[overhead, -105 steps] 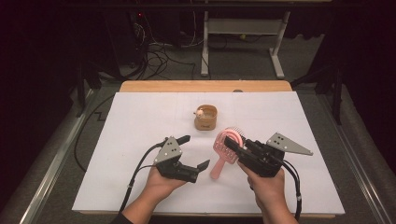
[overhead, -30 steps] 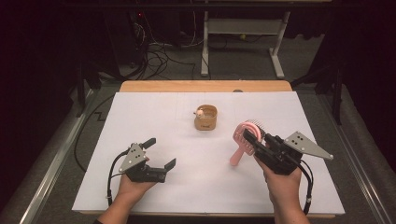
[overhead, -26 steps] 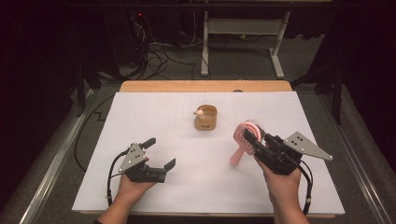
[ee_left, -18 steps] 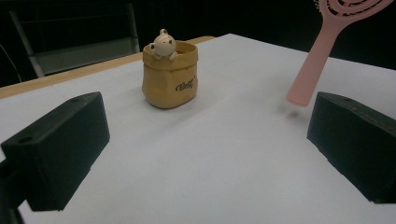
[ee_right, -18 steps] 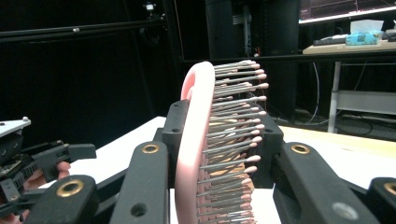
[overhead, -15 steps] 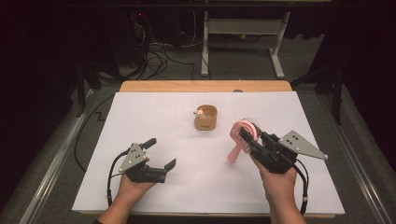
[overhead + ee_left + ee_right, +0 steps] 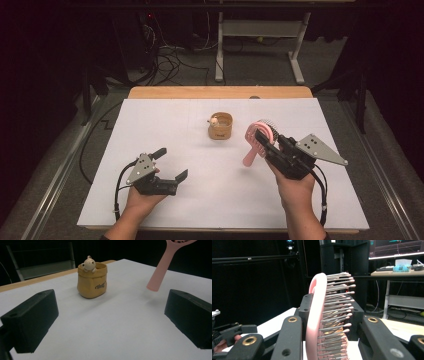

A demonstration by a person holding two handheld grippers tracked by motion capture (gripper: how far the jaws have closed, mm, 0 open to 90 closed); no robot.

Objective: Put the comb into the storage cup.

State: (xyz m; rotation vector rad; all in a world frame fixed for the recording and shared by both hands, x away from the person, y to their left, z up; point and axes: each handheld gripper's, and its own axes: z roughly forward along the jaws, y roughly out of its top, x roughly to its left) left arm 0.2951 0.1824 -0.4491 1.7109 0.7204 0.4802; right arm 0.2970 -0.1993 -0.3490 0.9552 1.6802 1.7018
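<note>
Hairbrush: a pink hairbrush (image 7: 258, 140) with an oval paddle head and a straight, round-ended handle; thin metal-looking bristles with small pale ball tips stand out in rows from one face (image 7: 334, 315).
Where it is: lifted off the table, right of the pot and just beside it in the high view, head up, handle slanting down toward the white sheet without touching it.
Right gripper: the right gripper (image 7: 268, 145) is clenched on the brush head, one black jaw against the smooth back, the other on the bristle side.
Left gripper: the left gripper (image 7: 171, 164) is released, its blocky matte-black jaws spread wide with nothing between them, low over the near left of the sheet.
Pot: a small tan pot (image 7: 92, 280), shaped like a soft sack with a rolled rim, a little bear figure peeking over the edge and dark lettering on its front; it stands upright near the table's middle.
Surface: a plain white sheet (image 7: 165, 125) covers the table; a wooden edge (image 7: 220, 92) shows at the far side.
Room: dark, with tangled cables (image 7: 170, 55) on the floor and a pale metal stand (image 7: 257, 37) beyond.
</note>
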